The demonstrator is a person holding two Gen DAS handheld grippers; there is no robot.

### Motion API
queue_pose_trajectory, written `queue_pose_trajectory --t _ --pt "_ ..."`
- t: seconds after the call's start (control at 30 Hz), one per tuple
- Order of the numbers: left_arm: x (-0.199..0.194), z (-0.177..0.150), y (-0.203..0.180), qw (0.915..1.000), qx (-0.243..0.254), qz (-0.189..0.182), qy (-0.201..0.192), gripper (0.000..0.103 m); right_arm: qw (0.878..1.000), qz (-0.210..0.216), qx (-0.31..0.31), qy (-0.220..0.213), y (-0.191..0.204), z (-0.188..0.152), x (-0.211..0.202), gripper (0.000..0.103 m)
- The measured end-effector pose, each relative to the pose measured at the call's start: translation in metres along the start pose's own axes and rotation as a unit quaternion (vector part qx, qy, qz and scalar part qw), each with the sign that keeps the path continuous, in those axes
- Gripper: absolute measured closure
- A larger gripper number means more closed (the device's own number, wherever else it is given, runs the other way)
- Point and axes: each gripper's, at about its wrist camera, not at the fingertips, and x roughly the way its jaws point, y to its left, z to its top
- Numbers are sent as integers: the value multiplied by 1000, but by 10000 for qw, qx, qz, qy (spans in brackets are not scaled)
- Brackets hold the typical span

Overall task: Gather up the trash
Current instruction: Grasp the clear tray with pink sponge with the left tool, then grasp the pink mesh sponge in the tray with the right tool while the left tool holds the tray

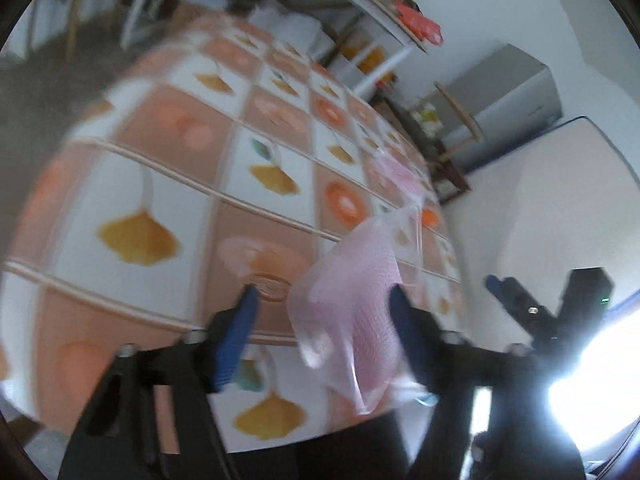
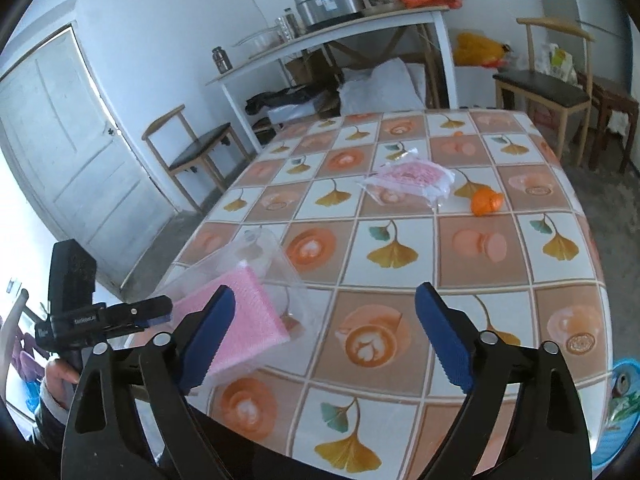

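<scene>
My left gripper (image 1: 322, 298) is open, with a clear plastic bag holding pink foam (image 1: 352, 320) between its blue fingers and lying against the right finger (image 1: 404, 320); the view is blurred. In the right wrist view the same bag (image 2: 236, 316) sits at the table's near left edge, beside the left gripper (image 2: 156, 312). My right gripper (image 2: 324, 300) is open and empty above the near table. A second pink packet in clear plastic (image 2: 408, 180) and an orange peel piece (image 2: 484, 202) lie further back on the table.
The table has a checked cloth (image 2: 400, 256) with orange and ginkgo prints. Chairs (image 2: 192, 152) (image 2: 544, 84) stand behind it, with a white shelf table (image 2: 332, 36) and a door (image 2: 60, 140) at left. A blue bin (image 2: 616, 408) shows at right.
</scene>
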Motion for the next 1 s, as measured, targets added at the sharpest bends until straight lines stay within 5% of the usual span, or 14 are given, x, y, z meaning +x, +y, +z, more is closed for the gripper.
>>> queue_pose_trajectory --t 0.2,0.37,0.57,0.87,1.0 --pt "-23 -14 -18 9961 627 181 -591 29 9996 176 -214 -37 17 2 -4 22" --pt "-24 -30 -35 9887 1235 617 -587 30 9977 467 -475 92 32 10 1 23" --pt "-20 -30 -30 9853 1319 909 -589 56 9854 830 -1022 1081 64 21 39 23" --pt "-6 -12 1 9931 635 851 -496 94 9445 918 -2027 2418 107 15 94 16" --pt "-3 -9 5 9950 514 718 -471 98 9294 882 -2041 2946 108 11 119 15"
